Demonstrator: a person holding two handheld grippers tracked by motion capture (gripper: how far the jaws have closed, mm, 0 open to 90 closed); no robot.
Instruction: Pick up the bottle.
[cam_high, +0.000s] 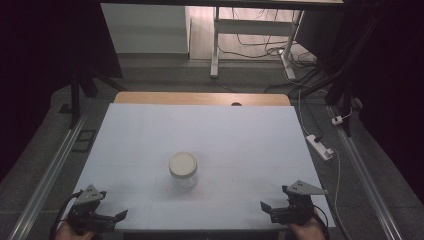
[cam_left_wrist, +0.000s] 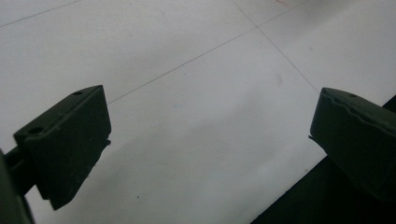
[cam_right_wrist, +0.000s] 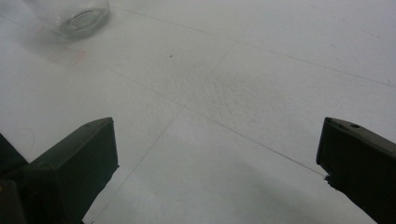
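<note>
High view: camera is sitting above the near edge of the table (cam_high: 150, 130), looking forward and down, taking in the whole white tabletop and the floor beyond. Left gripper view: camera is riding close over the white surface (cam_left_wrist: 187, 116), looking along its own spread jaws towards the near table edge at lower right. Right gripper view: camera is also hovering low, facing across the tabletop (cam_right_wrist: 261, 84); the glass jar (cam_right_wrist: 70, 16) is appearing at its upper left, shared with the high view, where the jar (cam_high: 183, 171) is standing mid-table.
</note>
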